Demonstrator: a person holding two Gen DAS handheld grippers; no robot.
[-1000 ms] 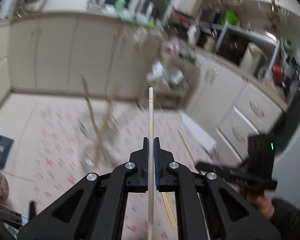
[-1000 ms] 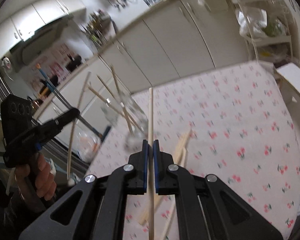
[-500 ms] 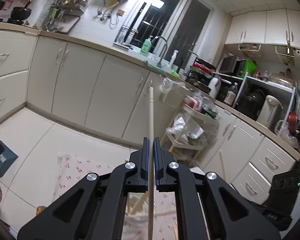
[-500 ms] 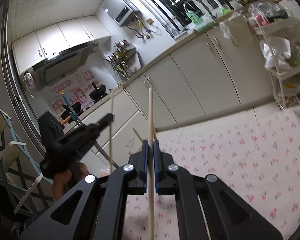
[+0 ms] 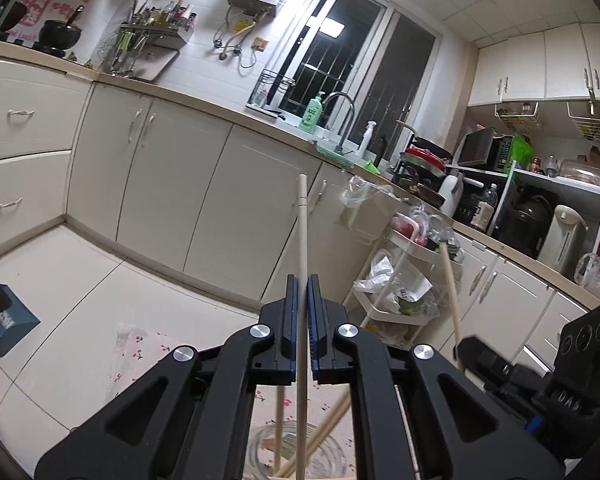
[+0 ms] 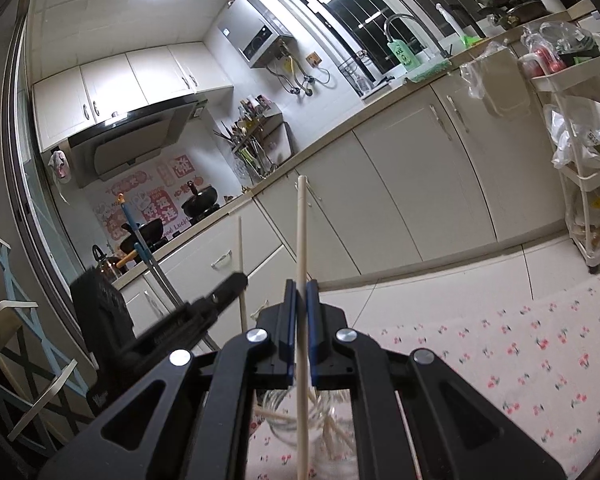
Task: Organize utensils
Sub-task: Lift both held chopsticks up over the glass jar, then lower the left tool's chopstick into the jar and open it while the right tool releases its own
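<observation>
My left gripper [image 5: 302,280] is shut on a pale wooden chopstick [image 5: 302,232] that sticks up past its jaws. Under its fingers stands a glass jar [image 5: 332,454] with several chopsticks in it. My right gripper [image 6: 301,284] is shut on a second chopstick [image 6: 301,232], above the same jar [image 6: 280,416]. Each gripper also shows in the other's view: the right gripper [image 5: 462,346] with its chopstick [image 5: 449,280] at the right, the left gripper [image 6: 240,280] with its chopstick [image 6: 241,256] at the left. Both point nearly level.
The jar stands on a table with a cherry-print cloth [image 6: 520,360]. Beyond it run cream kitchen cabinets [image 5: 204,200] and a white cart [image 5: 396,304] with bags. A blue dustpan [image 5: 4,312] lies on the floor. A chair [image 6: 16,320] stands at the left.
Both grippers have tipped up from looking down at the table to nearly level, so the cabinets fill the views. The jar has slid under the fingers. Each still grips its chopstick.
</observation>
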